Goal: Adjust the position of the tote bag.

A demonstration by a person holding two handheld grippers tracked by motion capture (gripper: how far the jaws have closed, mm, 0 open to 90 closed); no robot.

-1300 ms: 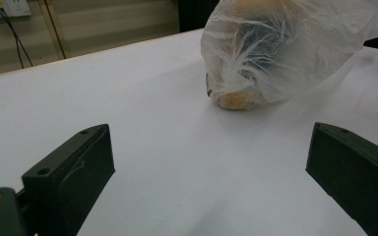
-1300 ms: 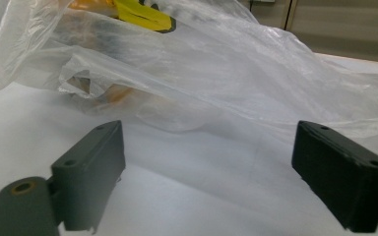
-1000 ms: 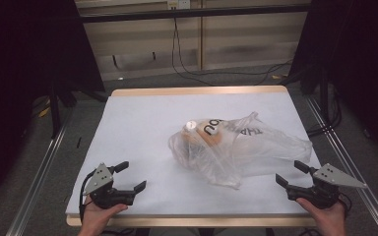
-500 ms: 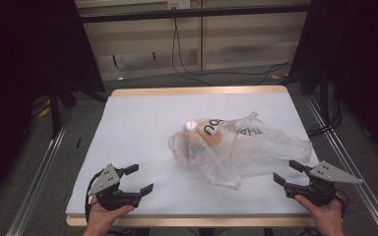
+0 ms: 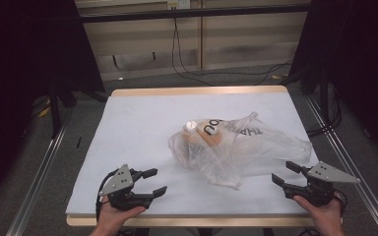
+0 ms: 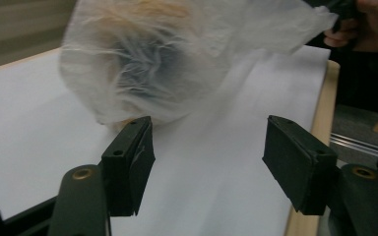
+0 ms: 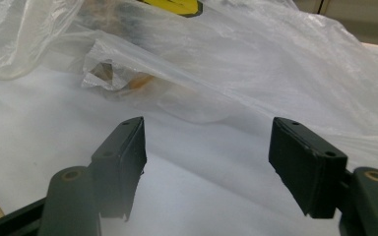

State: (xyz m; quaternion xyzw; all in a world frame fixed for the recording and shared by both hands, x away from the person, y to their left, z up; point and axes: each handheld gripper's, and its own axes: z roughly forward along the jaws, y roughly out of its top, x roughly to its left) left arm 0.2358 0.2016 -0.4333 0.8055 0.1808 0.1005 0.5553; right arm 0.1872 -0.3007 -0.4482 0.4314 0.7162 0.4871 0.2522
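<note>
At the lower left of the high view the left gripper (image 5: 153,182) hovers over the near part of the white table (image 5: 138,128), angled toward the middle; its jaws have just been closing yet stand apart with nothing between them, and in the left gripper view the pads (image 6: 130,160) frame bare table while the bag (image 6: 152,59) bulges just beyond their tips, apart from them as far as I can tell. In the centre of the high view, a little right of middle, lies the bag (image 5: 241,147), a clear crumpled plastic sack flat on the table, with a bottle (image 5: 204,132) inside whose white cap points to the upper left; dark print shows on the film, too creased to read. At the lower right the right gripper (image 5: 285,174) sits by the bag's near right corner, jaws likewise just closing but parted and empty; in the right gripper view the pads (image 7: 123,152) stand over bare table with the bag's folds (image 7: 256,83) rising close ahead. By my reading the work has barely begun: both grippers are only lining up on the bag, neither has hold of the film, and the bottle lies fully inside, so the grasping, the opening and whatever is done with the contents are all left to do
</note>
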